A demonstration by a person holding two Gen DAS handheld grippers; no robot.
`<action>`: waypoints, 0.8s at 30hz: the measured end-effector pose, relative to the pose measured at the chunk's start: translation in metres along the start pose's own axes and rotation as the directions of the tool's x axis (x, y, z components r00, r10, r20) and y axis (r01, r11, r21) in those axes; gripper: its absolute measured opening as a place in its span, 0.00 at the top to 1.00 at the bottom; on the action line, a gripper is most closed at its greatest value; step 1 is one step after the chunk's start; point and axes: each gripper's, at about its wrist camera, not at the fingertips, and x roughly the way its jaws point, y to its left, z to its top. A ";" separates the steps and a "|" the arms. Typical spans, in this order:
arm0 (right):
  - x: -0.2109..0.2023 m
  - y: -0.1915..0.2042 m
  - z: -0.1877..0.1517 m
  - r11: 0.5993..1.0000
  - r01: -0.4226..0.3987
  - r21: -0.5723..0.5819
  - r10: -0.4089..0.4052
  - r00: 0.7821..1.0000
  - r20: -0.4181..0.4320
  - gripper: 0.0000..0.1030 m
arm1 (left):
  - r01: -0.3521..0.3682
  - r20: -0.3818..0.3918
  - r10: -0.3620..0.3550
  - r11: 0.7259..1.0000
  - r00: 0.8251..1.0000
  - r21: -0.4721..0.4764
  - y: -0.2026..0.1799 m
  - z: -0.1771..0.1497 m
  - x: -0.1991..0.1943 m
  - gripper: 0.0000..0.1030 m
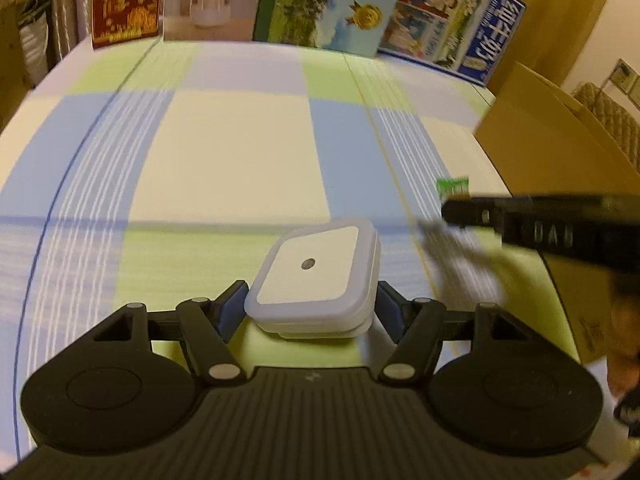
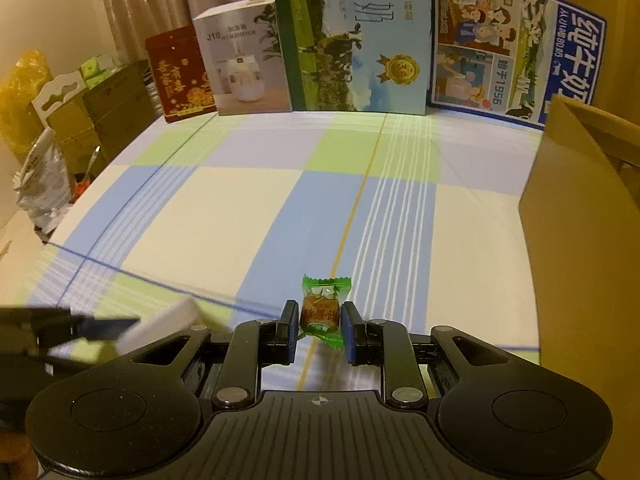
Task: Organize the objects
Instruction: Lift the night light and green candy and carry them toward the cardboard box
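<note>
A checked cloth in blue, green and cream covers the worktop [image 2: 224,216]. Printed cartons [image 2: 360,40] stand in a row along its far edge, and a brown cardboard box [image 2: 580,208] sits at the right side. The left hand-held gripper [image 1: 310,312] grips a white square device [image 1: 316,276] between its blue pads. The right hand-held gripper [image 2: 320,326] is closed narrowly on a green-wrapped candy [image 2: 322,308], low over the cloth.
</note>
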 end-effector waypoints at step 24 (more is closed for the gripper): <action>-0.033 0.007 -0.014 1.000 -0.007 0.017 0.007 1.000 0.010 0.81 | 0.007 0.005 -0.007 1.000 1.000 0.024 -0.013 -0.010 -0.015 0.38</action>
